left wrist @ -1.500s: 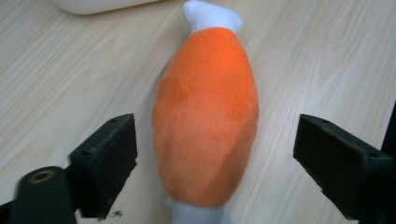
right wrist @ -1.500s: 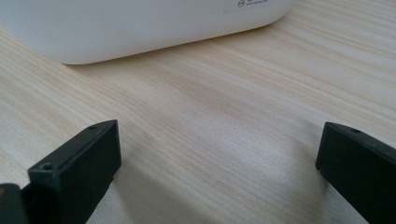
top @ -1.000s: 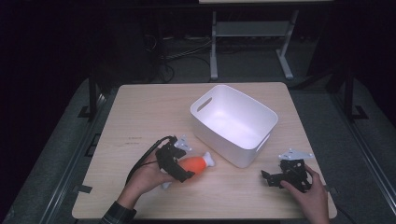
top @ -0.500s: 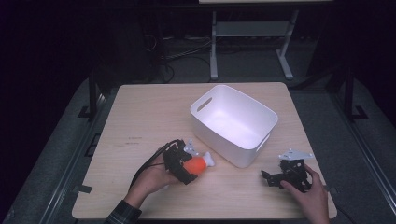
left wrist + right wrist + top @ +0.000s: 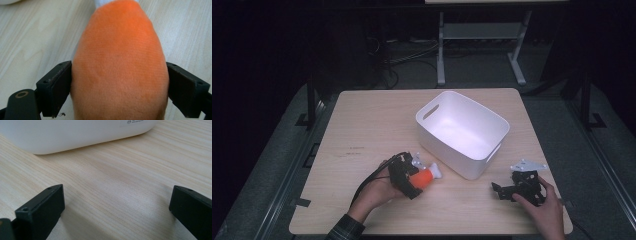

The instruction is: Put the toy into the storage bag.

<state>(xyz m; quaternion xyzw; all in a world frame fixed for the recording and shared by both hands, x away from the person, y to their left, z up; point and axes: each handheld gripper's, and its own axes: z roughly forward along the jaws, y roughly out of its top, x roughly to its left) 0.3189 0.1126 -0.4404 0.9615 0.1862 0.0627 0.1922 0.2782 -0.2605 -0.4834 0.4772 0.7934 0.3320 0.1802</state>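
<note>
Left gripper clamped on orange plush toy, jaws pressing both flanks; toy low over table, white bin just beyond it, likely drop target. Right gripper jaws wide, nothing between, resting on table beside bin. Toy's white end cut off in left gripper view; shape unclear.
</note>
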